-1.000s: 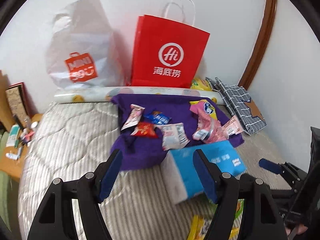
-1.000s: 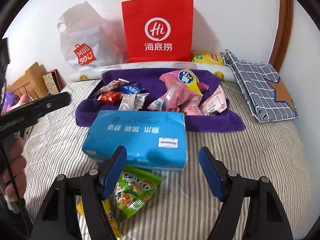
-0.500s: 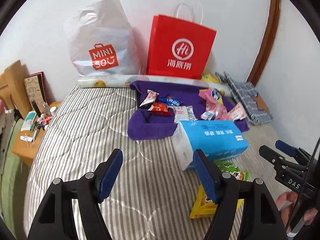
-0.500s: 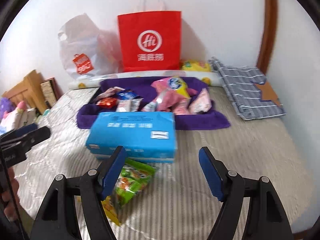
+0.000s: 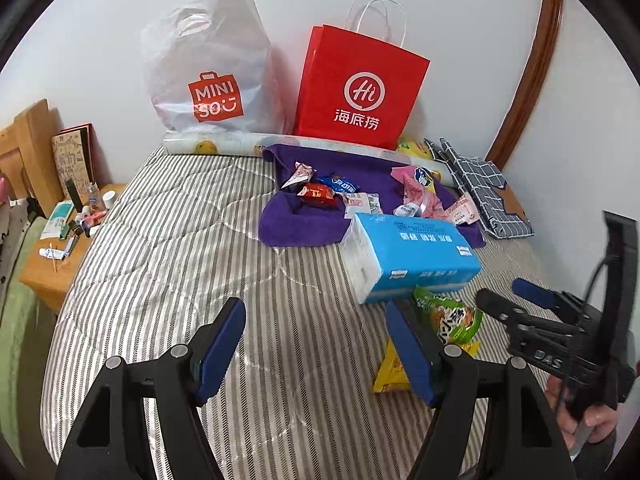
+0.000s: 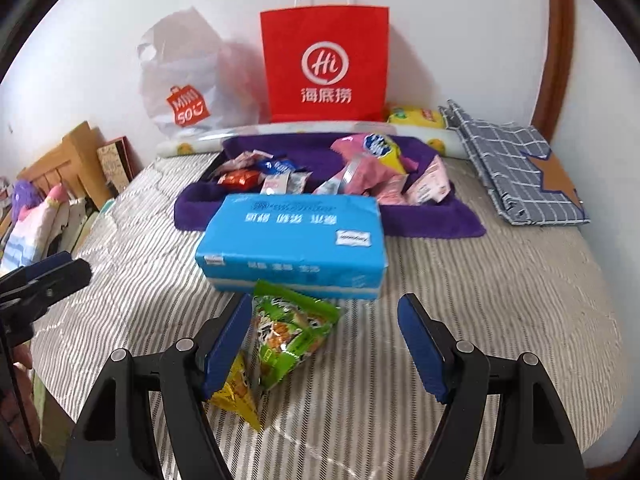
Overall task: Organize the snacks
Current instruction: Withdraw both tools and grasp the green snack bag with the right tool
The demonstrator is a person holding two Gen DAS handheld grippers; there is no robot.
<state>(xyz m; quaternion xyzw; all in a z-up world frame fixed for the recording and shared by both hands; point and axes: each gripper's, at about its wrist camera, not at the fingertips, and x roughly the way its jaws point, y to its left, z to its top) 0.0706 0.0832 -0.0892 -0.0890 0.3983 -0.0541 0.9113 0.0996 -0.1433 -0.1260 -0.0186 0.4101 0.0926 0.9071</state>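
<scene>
At far left a wooden nightstand (image 5: 48, 264) carries small tubes and bottles. My left gripper (image 5: 316, 344) hovers over the quilted, grey-striped bed (image 5: 180, 240), jaws spread wide and empty. Behind stand a crinkled white plastic bag (image 5: 208, 68) and a stiff red paper bag (image 5: 360, 88). Shiny small snack packets (image 5: 320, 192) lie scattered on a plush purple towel (image 5: 296, 224), touching a blocky blue tissue pack (image 6: 296, 240). A glossy green snack bag (image 6: 292, 332) overlaps a yellow one (image 6: 236, 396) between the spread, empty jaws of my right gripper (image 6: 324, 344). A folded checked cloth (image 6: 520, 168) lies rightmost.
</scene>
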